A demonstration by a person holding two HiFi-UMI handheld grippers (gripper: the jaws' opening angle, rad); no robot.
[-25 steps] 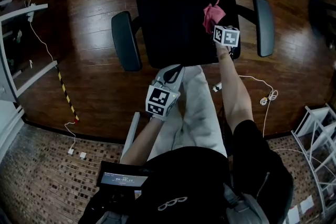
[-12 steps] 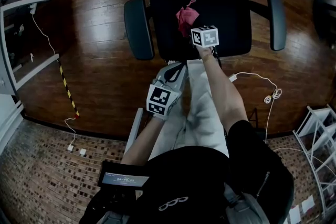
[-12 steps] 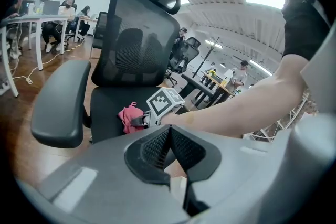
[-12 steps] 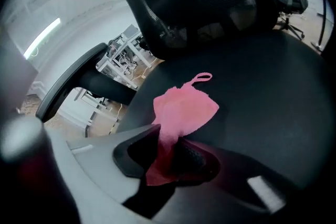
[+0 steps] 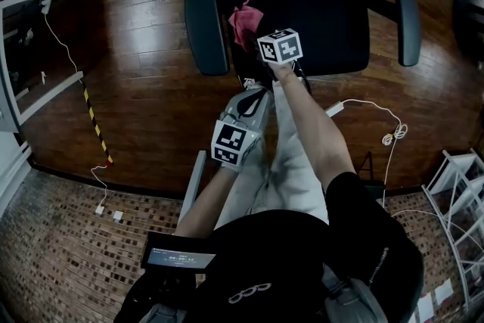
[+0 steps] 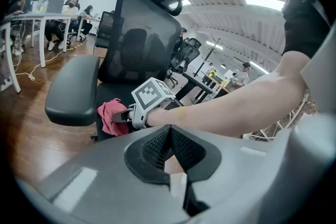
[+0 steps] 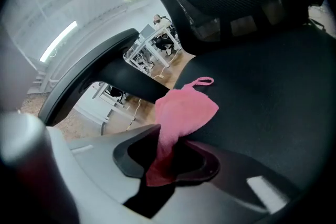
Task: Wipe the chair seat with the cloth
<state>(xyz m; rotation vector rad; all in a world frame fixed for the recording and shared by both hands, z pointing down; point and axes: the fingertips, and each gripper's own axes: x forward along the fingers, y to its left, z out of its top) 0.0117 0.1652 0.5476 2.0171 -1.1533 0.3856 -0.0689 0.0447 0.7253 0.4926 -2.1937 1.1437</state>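
One black office chair with two armrests stands on a wooden floor. One pink cloth sits bunched on the seat, at the near corner just beside the armrest on the person's left. There are two hand-held grippers. The right hand-held gripper reaches over the seat's front edge, its jaws clamped on one end of the cloth. The rest of the cloth fans out on the seat, with a small loop at its far tip. The left hand-held gripper is over the person's trouser leg, apart from the chair, jaws pressed together with nothing between them.
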